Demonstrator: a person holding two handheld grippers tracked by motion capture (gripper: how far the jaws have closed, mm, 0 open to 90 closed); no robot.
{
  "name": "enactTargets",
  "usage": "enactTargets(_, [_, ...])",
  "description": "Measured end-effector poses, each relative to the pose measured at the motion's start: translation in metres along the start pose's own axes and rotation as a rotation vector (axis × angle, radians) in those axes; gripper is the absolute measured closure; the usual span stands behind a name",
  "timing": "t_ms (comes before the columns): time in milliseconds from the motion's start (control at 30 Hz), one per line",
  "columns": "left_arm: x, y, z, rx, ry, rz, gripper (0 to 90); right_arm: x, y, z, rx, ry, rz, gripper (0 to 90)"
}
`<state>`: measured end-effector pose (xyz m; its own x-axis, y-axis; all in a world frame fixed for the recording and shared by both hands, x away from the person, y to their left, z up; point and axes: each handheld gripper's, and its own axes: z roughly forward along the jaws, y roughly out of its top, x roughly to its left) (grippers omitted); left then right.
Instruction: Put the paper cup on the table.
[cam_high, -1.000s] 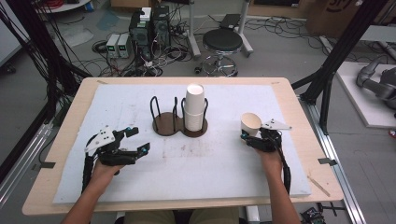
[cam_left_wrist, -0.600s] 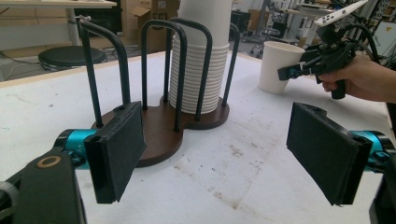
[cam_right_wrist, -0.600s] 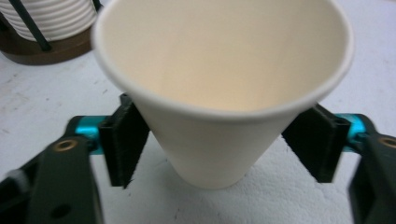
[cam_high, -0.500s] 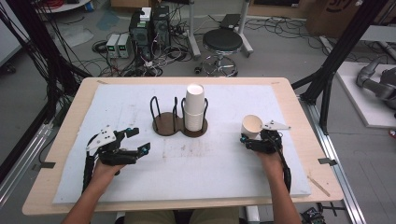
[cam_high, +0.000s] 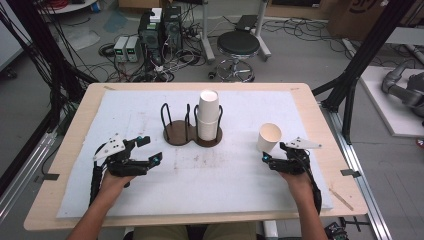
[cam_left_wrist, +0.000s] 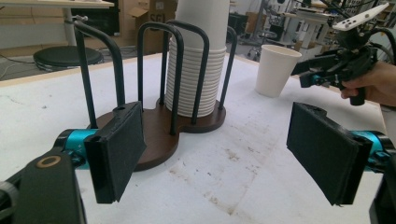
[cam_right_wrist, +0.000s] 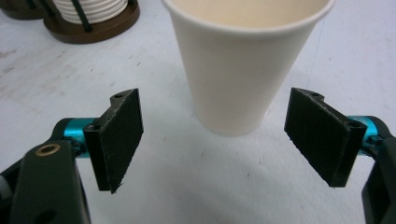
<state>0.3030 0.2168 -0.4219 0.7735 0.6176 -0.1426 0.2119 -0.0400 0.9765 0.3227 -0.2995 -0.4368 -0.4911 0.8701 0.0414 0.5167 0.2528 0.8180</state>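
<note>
Right claw (cam_right_wrist: 212, 140) gapes wide, paper cup (cam_right_wrist: 243, 60) upright just beyond its pads, untouched

A single white paper cup (cam_high: 269, 137) stands upright on its narrow base, mouth open upward, right of centre in the high view on the white table cover; its walls taper downward and look smooth and undented; in the right gripper view the paper cup (cam_right_wrist: 243, 65) sits at upper centre, free-standing; in the left gripper view it stands at upper right (cam_left_wrist: 276, 70)
</note>
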Motion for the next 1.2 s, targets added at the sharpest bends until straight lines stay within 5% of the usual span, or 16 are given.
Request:
enactTargets(300, [0.002, 0.000, 0.000, -0.013, 0.011, -0.012, 19.2, 0.010, -0.005, -0.034, -0.088, 0.006, 0.004, 19.9])
enactTargets(367, [0.003, 0.001, -0.002, -0.029, 0.027, -0.024, 18.5, 0.015, -0.004, -0.049, -0.160, 0.005, -0.012, 20.0])
enactTargets(600, [0.003, 0.002, -0.004, -0.048, 0.046, -0.030, 16.3, 0.022, 0.000, -0.068, -0.273, 0.027, -0.045, 19.9])
enactTargets(1200, [-0.004, 0.006, -0.011, -0.068, 0.037, 0.000, 16.3, 0.034, -0.001, -0.075, -0.266, 0.069, -0.059, 20.1])
